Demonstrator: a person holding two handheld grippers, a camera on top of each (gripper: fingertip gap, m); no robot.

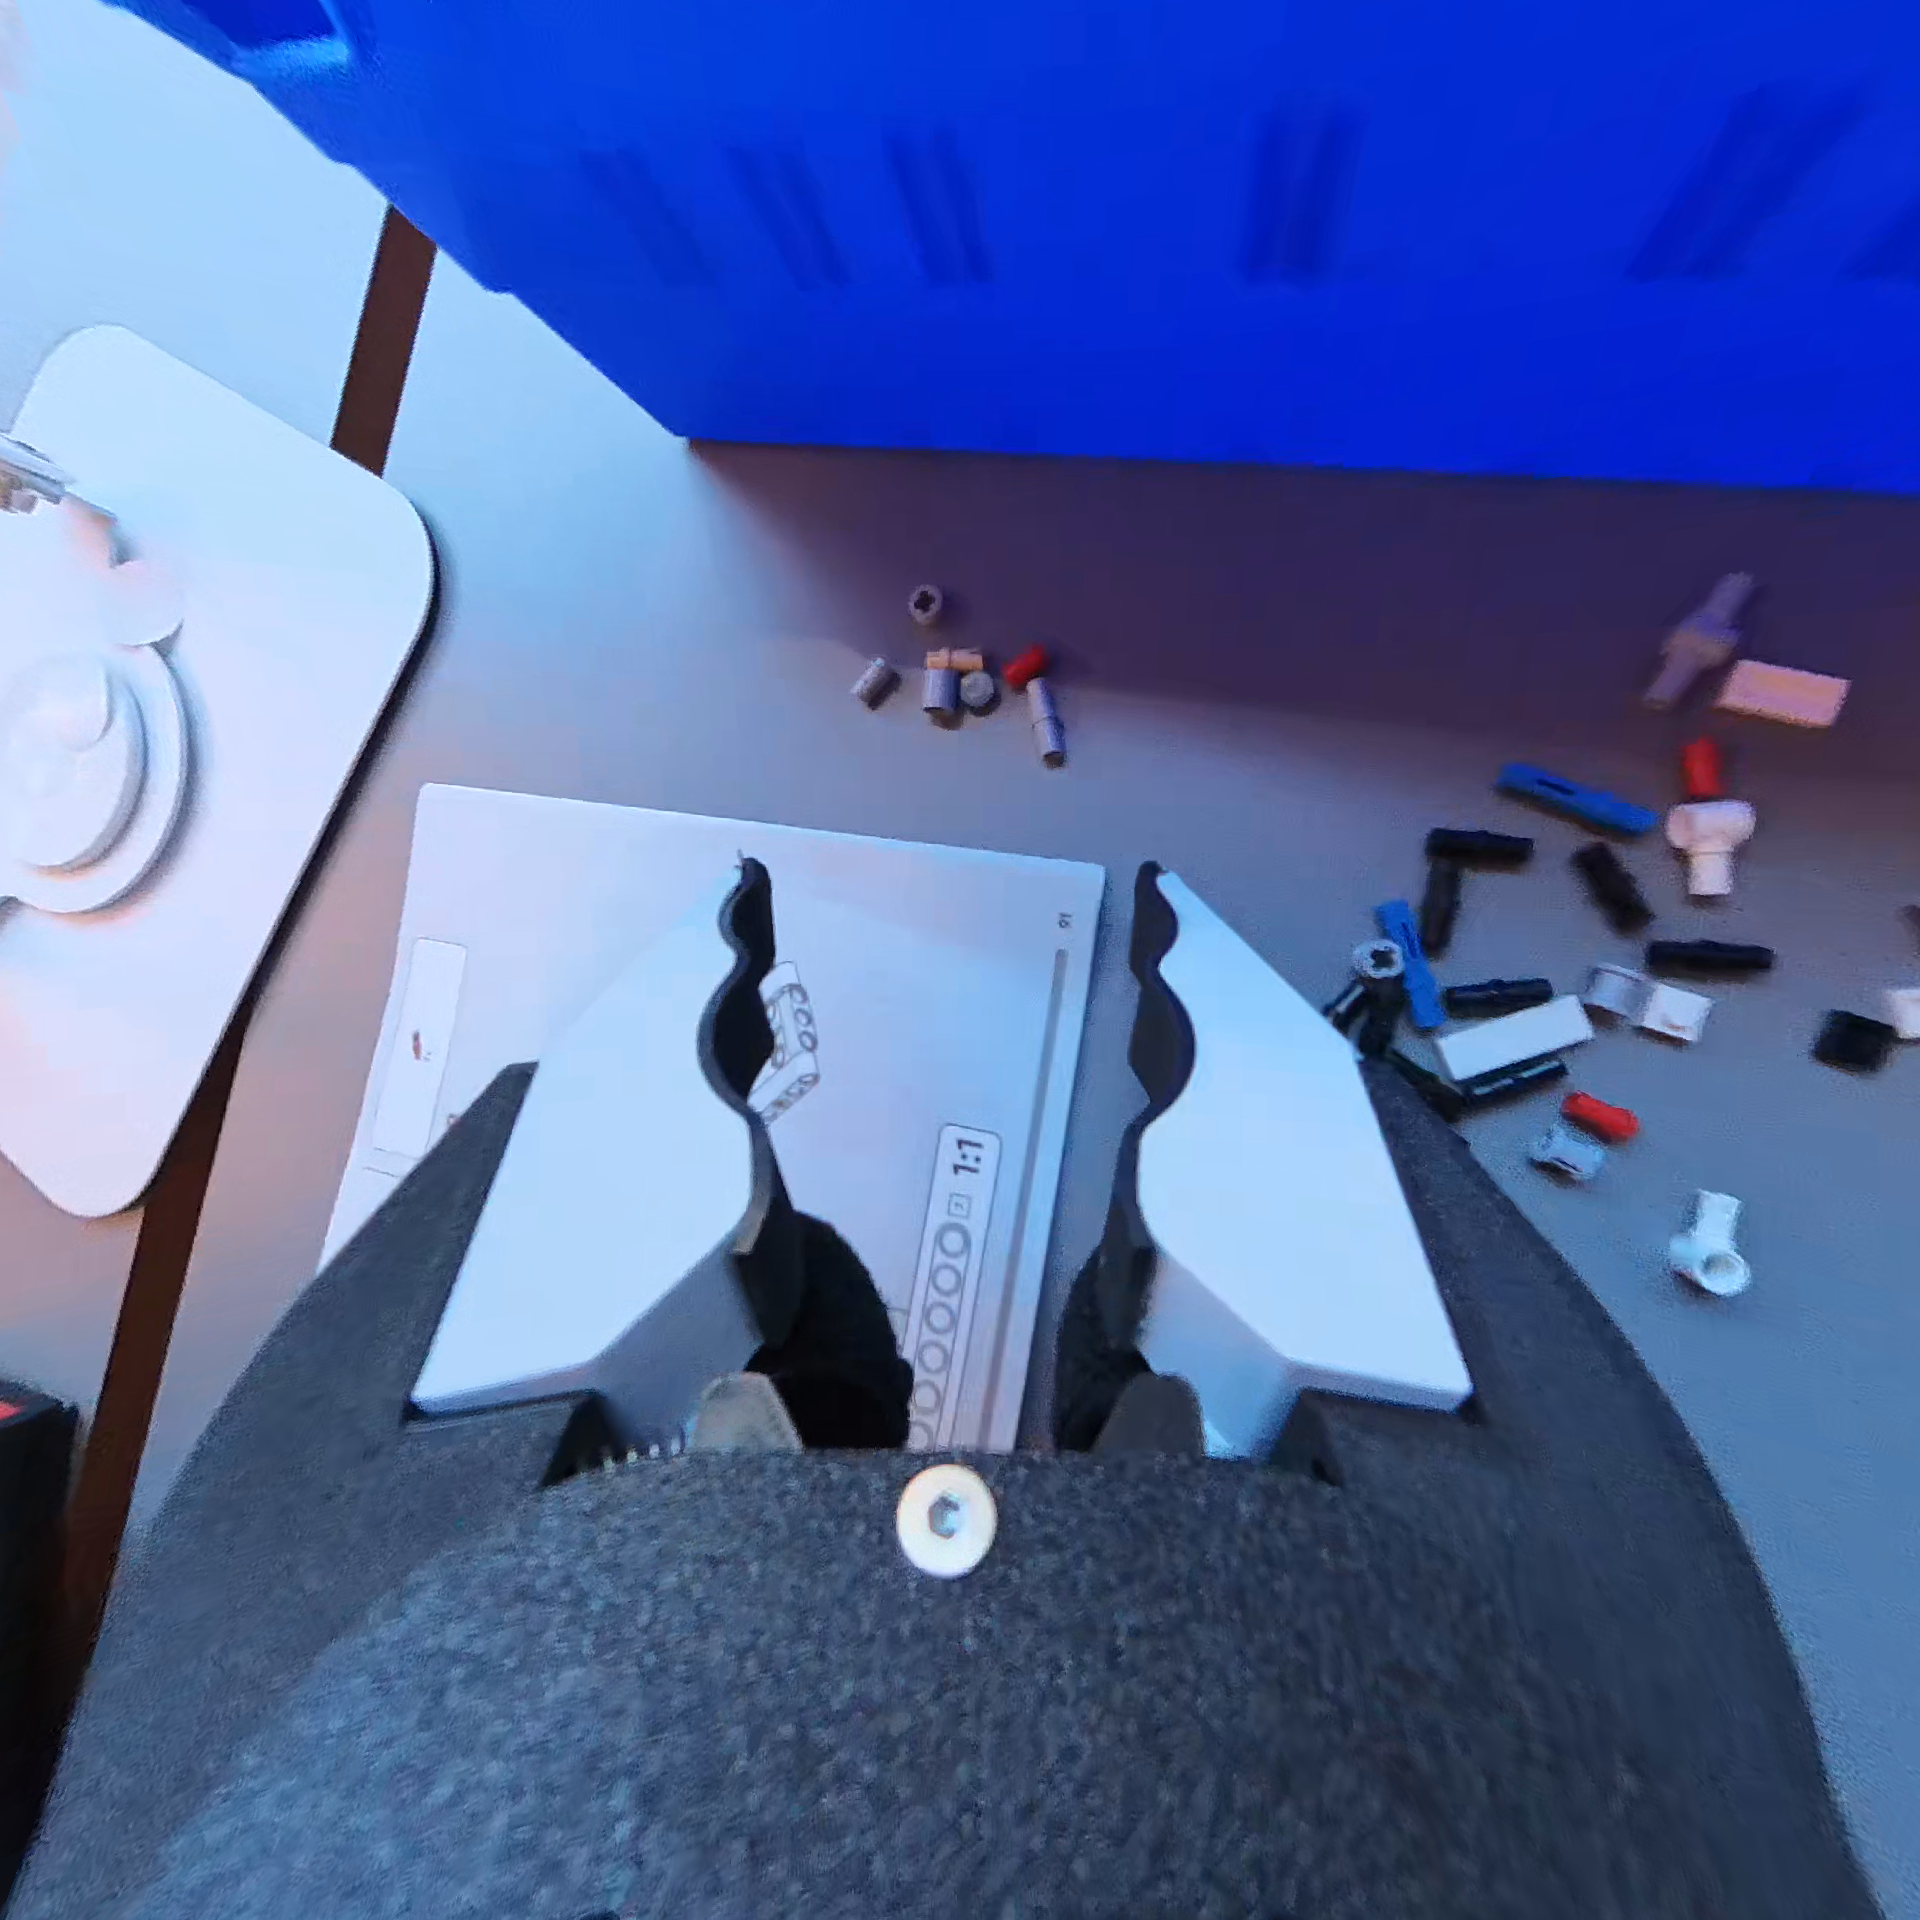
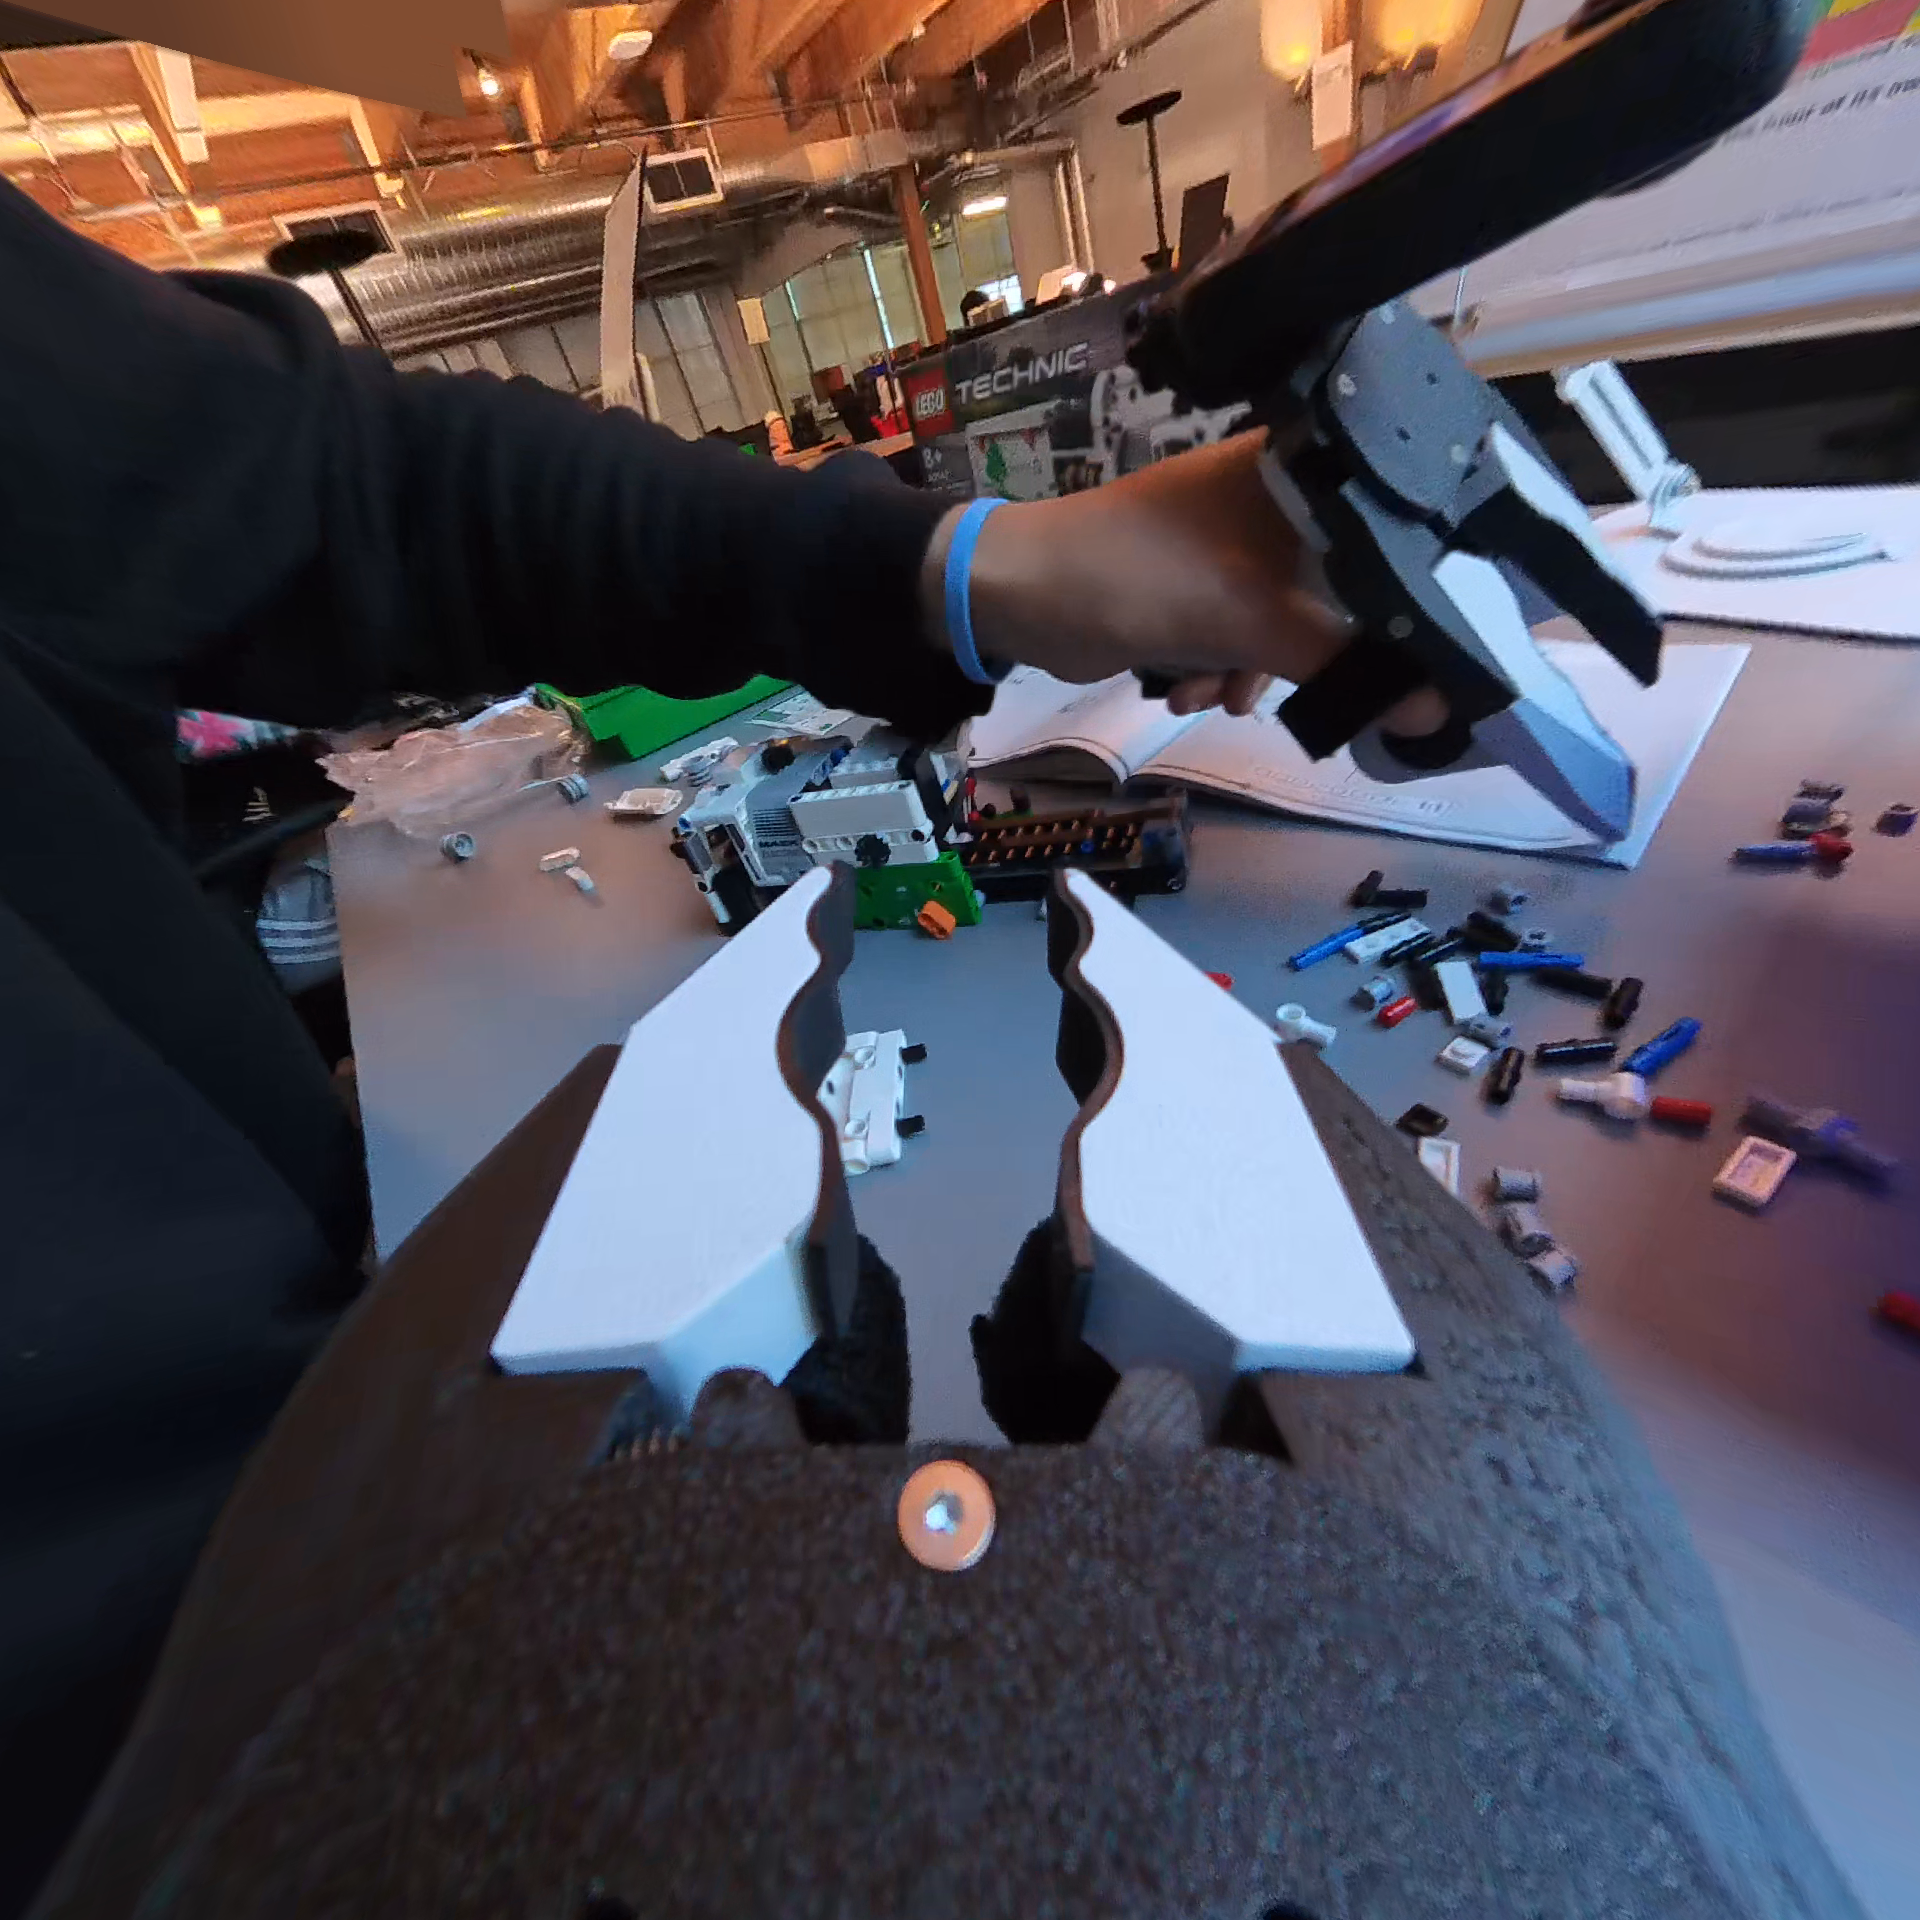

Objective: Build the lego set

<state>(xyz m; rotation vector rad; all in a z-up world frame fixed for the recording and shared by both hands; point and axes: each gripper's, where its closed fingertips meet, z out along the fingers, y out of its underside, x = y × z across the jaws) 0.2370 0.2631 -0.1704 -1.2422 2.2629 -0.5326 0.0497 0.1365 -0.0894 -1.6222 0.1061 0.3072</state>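
Sitting half-built on the desk (image 2: 987,1143), the truck model (image 2: 831,821) has a cab and chassis, so much remains, judging by loose pieces (image 2: 1507,997) to its right and a small white subassembly (image 2: 868,1091) nearer. Both left tongs (image 1: 940,883) and right tongs (image 2: 951,894) gape wide, empty. Beyond the truck lies the open manual (image 2: 1351,769).

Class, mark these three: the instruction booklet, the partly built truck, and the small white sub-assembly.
instruction booklet (image 1: 582,914): left wrist view, bare upper page.
partly built truck (image 2: 831,816): right wrist view, white cab side.
small white sub-assembly (image 2: 873,1091): right wrist view, its top face.
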